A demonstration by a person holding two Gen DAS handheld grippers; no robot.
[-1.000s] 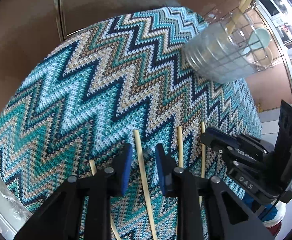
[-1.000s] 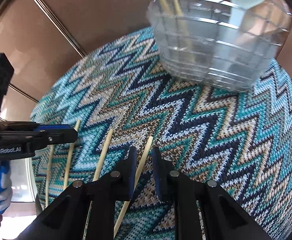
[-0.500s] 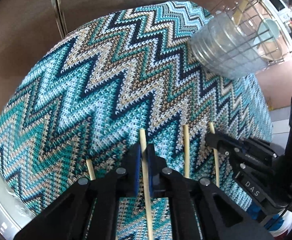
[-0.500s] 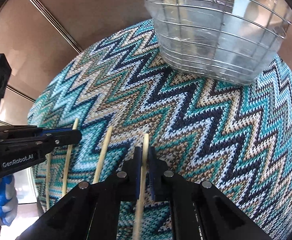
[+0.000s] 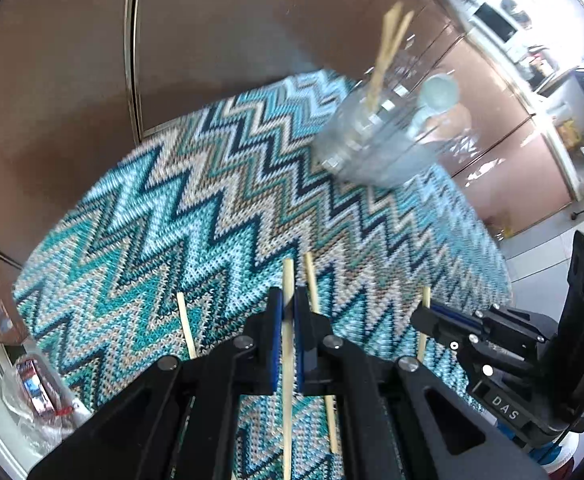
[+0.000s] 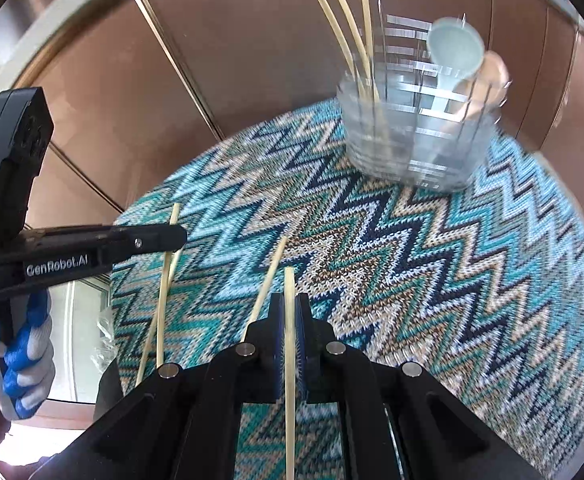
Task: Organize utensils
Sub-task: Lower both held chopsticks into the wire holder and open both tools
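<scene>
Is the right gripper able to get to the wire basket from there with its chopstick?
Probably yes. The right gripper is shut on a chopstick, and only bare zigzag mat lies between it and the wire basket, whose top looks open.

Left gripper (image 5: 287,334) and right gripper (image 6: 289,334) both clamped tight, angled steeply downward, side by side

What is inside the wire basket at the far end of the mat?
The wire basket holds three upright chopsticks and a pale blue spoon, with a tan one beside it. Motion blur and the wires hide whatever sits at its bottom.
</scene>
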